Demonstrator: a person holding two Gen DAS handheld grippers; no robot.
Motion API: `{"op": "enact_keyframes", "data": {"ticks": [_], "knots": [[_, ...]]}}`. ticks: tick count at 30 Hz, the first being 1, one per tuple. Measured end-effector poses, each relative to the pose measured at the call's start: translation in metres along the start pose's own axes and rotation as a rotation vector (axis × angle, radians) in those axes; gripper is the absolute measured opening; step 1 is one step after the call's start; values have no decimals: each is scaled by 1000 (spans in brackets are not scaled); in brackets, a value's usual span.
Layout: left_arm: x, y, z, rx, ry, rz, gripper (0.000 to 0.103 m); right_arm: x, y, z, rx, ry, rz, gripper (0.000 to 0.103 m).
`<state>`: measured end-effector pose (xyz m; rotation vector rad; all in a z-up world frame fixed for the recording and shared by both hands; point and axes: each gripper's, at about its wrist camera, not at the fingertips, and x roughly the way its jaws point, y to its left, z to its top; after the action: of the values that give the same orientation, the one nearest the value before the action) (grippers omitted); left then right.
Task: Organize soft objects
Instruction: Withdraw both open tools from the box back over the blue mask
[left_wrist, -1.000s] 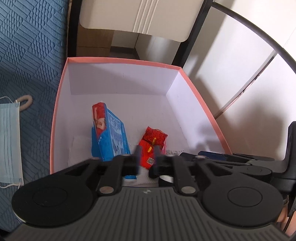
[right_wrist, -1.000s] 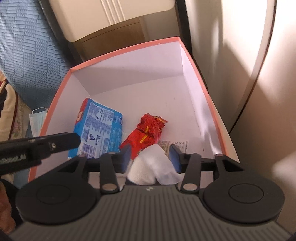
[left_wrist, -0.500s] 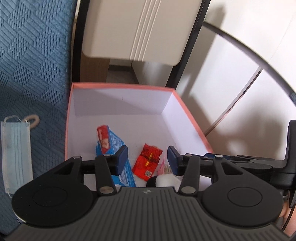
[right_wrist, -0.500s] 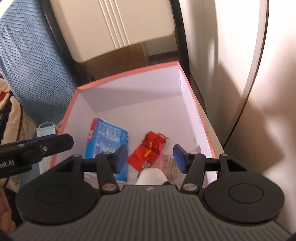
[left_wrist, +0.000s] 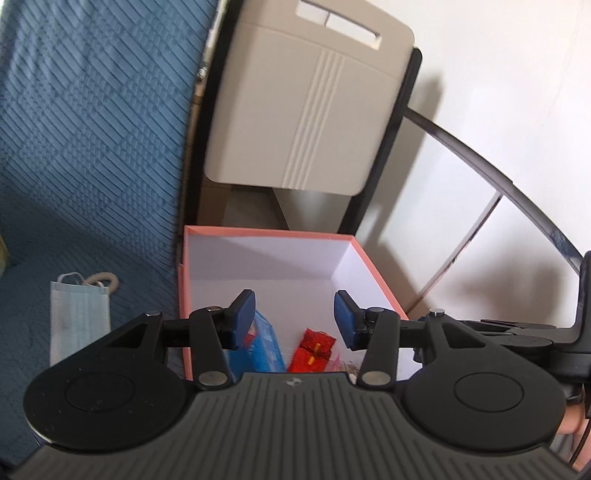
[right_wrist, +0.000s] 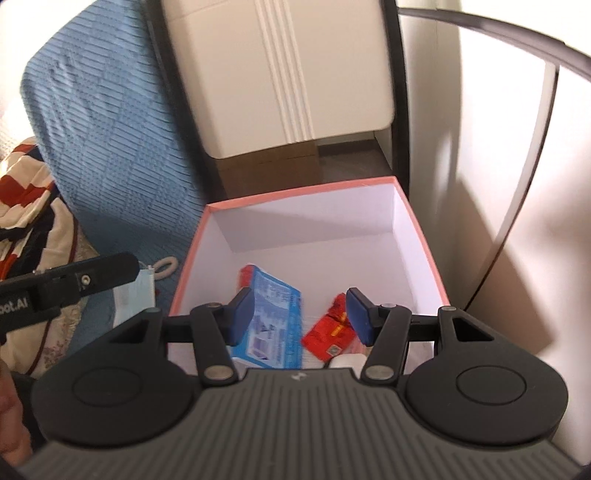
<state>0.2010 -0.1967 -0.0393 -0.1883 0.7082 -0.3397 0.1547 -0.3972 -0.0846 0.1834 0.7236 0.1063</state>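
Where tongs (right_wrist: 299, 314) intrude, white roll (right_wrist: 347, 360) half-hidden

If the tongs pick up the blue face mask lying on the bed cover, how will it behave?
The face mask looks thin and pleated, so it will probably hang limp. It seems very light. Its ear loops may dangle and could catch on something.

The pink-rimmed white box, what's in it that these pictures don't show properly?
- White soft object: right wrist view, mostly hidden behind the gripper body; unidentifiable.
- Blue packet: left wrist view, partly covered by a finger; print unreadable.
- Pink-rimmed white box: near floor hidden in both views.
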Motion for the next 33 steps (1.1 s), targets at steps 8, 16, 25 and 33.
{"op": "enact_keyframes", "data": {"ticks": [8, 16, 25, 33], "knots": [[-35, 29, -2, -6, -55, 36, 53, -12, 39, -3, -39, -22, 17, 58], [-60, 60, -9, -24, -88, 72, 53, -14, 73, -13, -75, -27, 31, 58], [-84, 90, -22, -51, -122, 90, 53, -10, 102, -31, -108, -31, 46, 58], [-87, 115, -44, -66, -121, 113, 53, -1, 126, -50, -150, -23, 66, 58]]}}
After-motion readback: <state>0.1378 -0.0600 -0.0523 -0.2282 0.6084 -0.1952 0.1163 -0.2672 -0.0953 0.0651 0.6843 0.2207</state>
